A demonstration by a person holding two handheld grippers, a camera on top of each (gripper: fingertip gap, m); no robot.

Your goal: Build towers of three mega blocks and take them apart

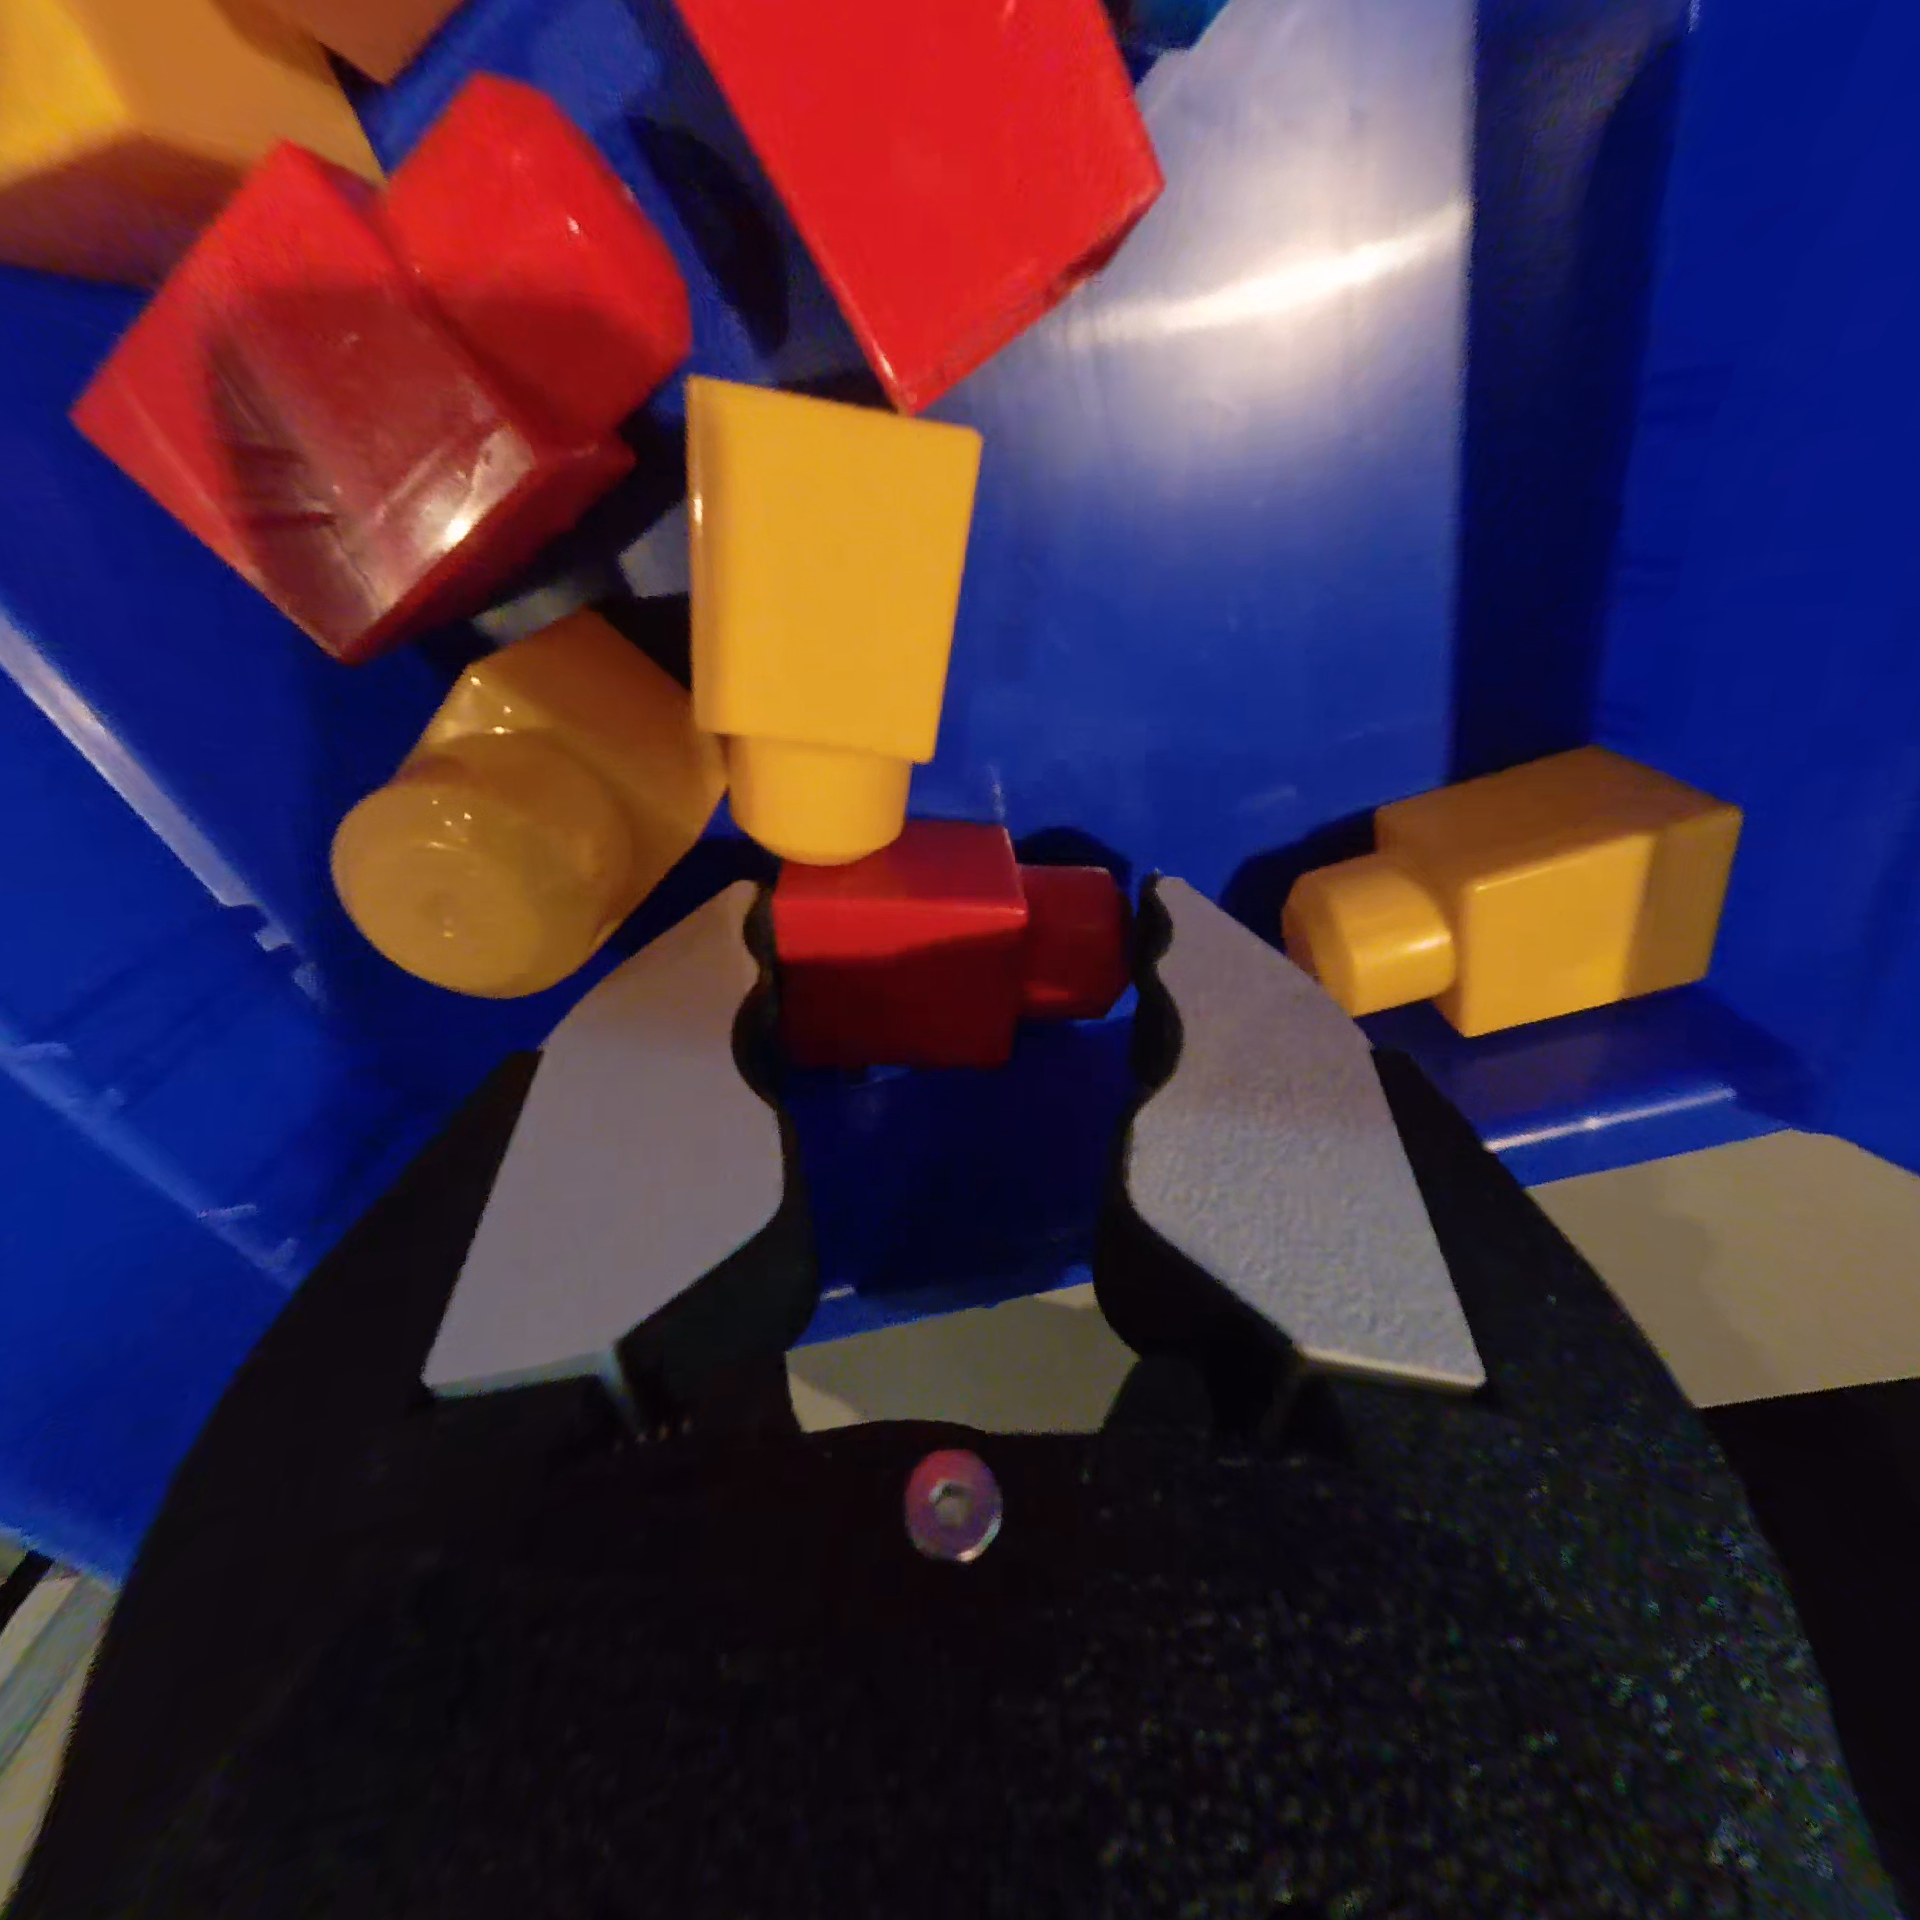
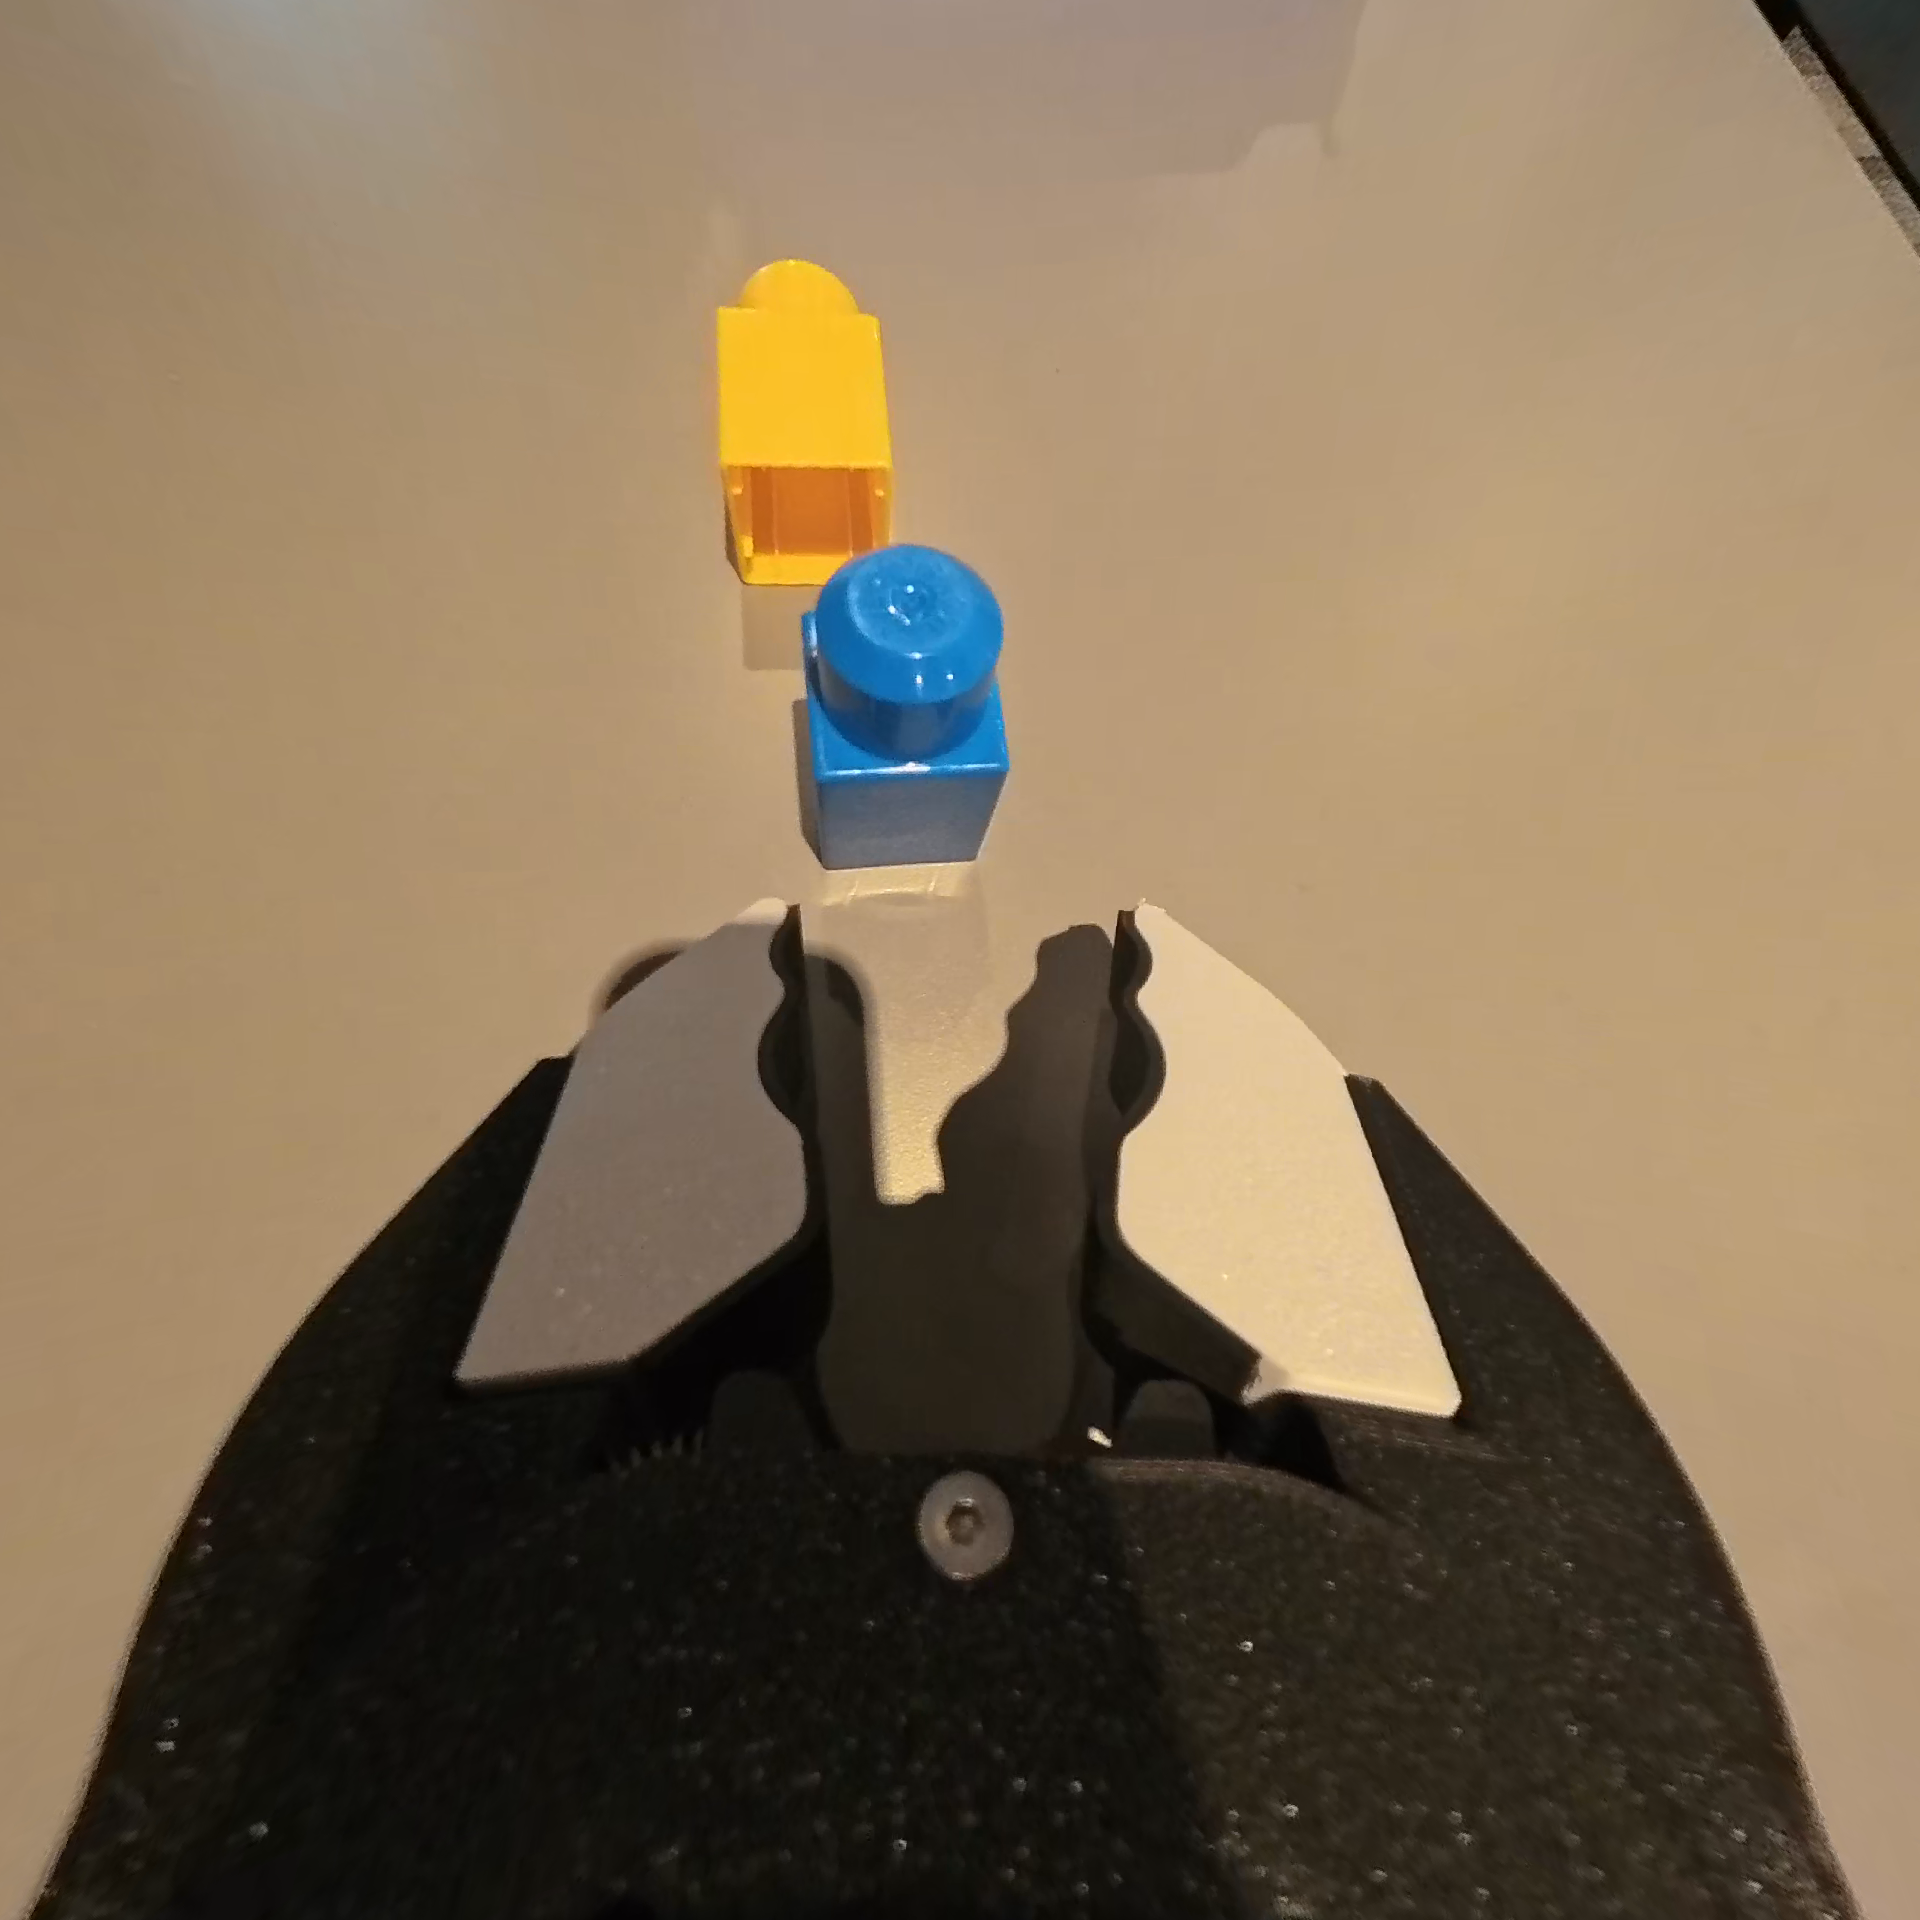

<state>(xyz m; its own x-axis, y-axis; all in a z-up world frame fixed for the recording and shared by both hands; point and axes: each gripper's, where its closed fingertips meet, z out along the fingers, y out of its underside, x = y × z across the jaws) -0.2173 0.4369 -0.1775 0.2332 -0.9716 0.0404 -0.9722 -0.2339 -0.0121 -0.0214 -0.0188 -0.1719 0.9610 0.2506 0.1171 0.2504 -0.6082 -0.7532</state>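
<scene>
In the left wrist view my left gripper [image 1: 951, 935] reaches into a blue bin [image 1: 1299, 520]. Its fingertips press both ends of a small red block [image 1: 904, 966] that lies on its side with the stud to the right. A yellow block [image 1: 826, 592] rests stud-down on that red block. In the right wrist view my right gripper [image 2: 961, 935] is open and empty just above the table. An upright blue block [image 2: 904, 748] stands just ahead of its fingertips. A yellow block [image 2: 805, 416] lies on its side behind the blue one, its hollow end toward me.
More blocks lie in the bin: a yellow one [image 1: 530, 821] at the left, a yellow one [image 1: 1527, 894] at the right, and red ones [image 1: 384, 374] [image 1: 925, 177] above. The beige table [image 2: 1455, 520] shows around the two blocks. One gripper's finger ends stand about 50 cm off the other's.
</scene>
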